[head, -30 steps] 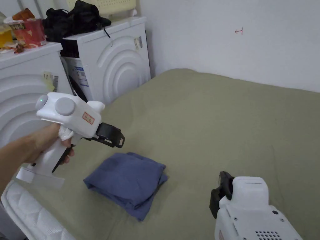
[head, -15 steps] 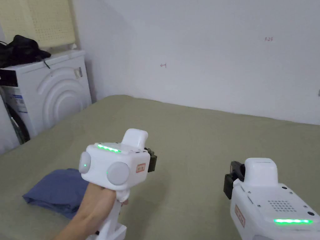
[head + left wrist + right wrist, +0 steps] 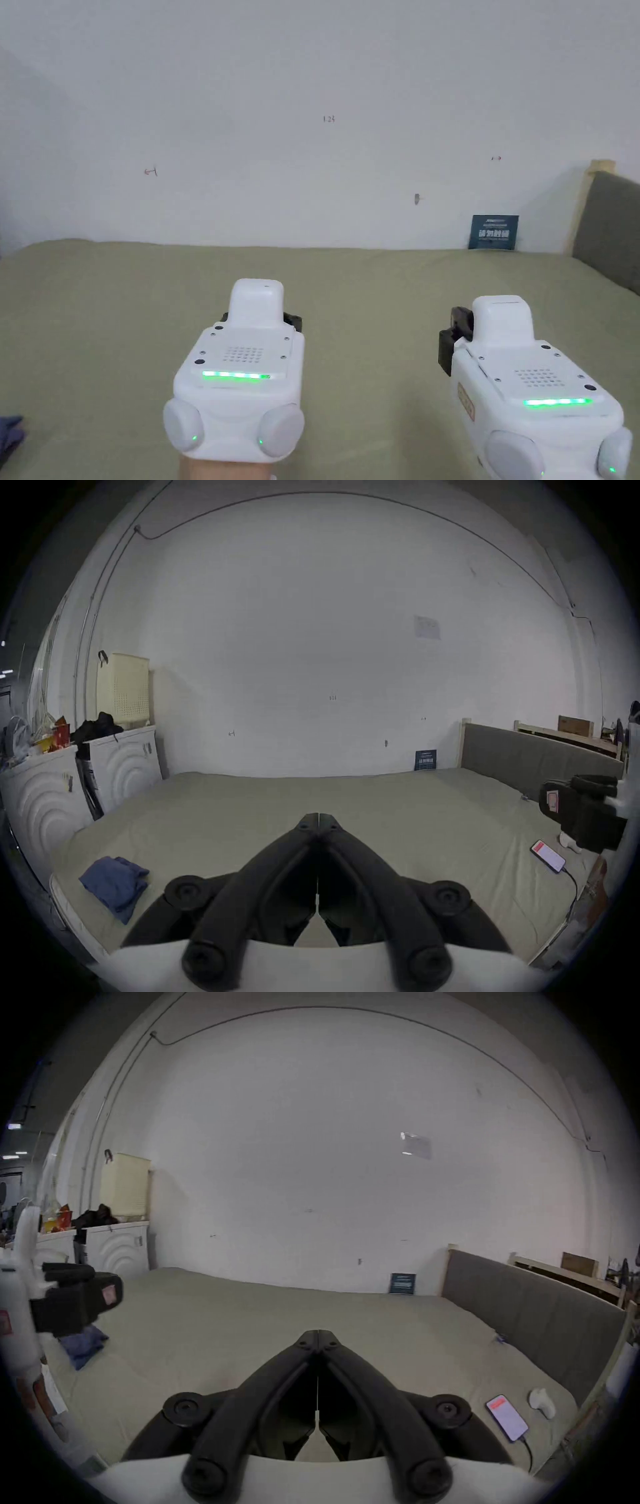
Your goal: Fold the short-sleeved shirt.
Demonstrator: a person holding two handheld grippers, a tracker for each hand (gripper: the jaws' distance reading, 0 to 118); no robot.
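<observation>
Hovering side by side above the bed (image 3: 375,281), the two grippers point toward the white wall (image 3: 312,94). The left gripper (image 3: 318,817) has its jaws pressed together with nothing between them, and the right gripper (image 3: 318,1335) is the same — tips meeting, empty. From the head view each shows as a white housing with a green light strip, the left one (image 3: 257,319) held by a hand at the bottom edge, the right one (image 3: 459,337) just beside it and apart from it.

The short-sleeved shirt (image 3: 114,883), blue, lies folded into a compact bundle on the olive sheet near the bed's left corner, well apart from both grippers; a sliver of it (image 3: 9,431) peeks in at the lower left of the head view.

Off to the right, near the grey headboard (image 3: 526,1303), a phone (image 3: 506,1416) with a lit screen rests on the sheet with a cable plugged in, and a small white object (image 3: 542,1402) sits just beside it. Two white machines (image 3: 121,760) stand past the bed's left side — dark clothes (image 3: 97,724) heaped on top.
</observation>
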